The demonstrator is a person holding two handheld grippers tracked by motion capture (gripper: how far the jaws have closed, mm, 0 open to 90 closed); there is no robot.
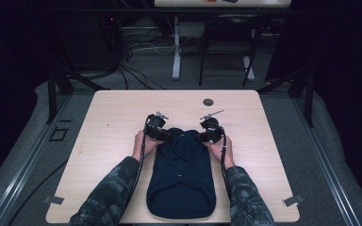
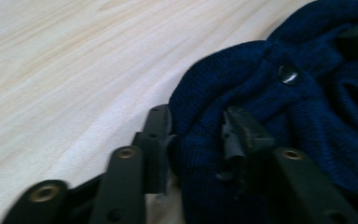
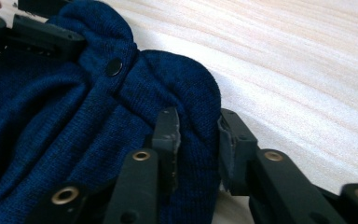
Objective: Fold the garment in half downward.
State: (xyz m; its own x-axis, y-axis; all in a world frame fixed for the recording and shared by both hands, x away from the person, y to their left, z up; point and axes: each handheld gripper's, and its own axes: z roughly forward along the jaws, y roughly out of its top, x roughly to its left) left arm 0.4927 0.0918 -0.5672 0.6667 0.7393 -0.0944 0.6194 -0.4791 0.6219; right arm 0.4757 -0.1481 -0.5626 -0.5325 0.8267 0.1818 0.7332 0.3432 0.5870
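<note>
A dark blue knitted garment [image 1: 181,174] lies lengthwise on the wooden table [image 1: 113,108], its far end bunched up between both grippers. My left gripper [image 1: 168,134] pinches a fold of the knit at the far left corner; in the left gripper view the fabric [image 2: 261,93] is squeezed between the jaws [image 2: 198,140]. My right gripper [image 1: 200,137] pinches the far right corner, a fold of the fabric [image 3: 51,130] pressed between its jaws [image 3: 198,140]. A dark button [image 2: 289,74] [image 3: 114,66] sits on the placket between the two grips.
A small round dark grommet [image 1: 208,101] sits in the table beyond the grippers. Bare tabletop lies left, right and beyond the garment. Behind the table are floor cables [image 1: 136,70] and a white table leg [image 1: 176,52]. Camouflage sleeves [image 1: 108,193] enter from the near edge.
</note>
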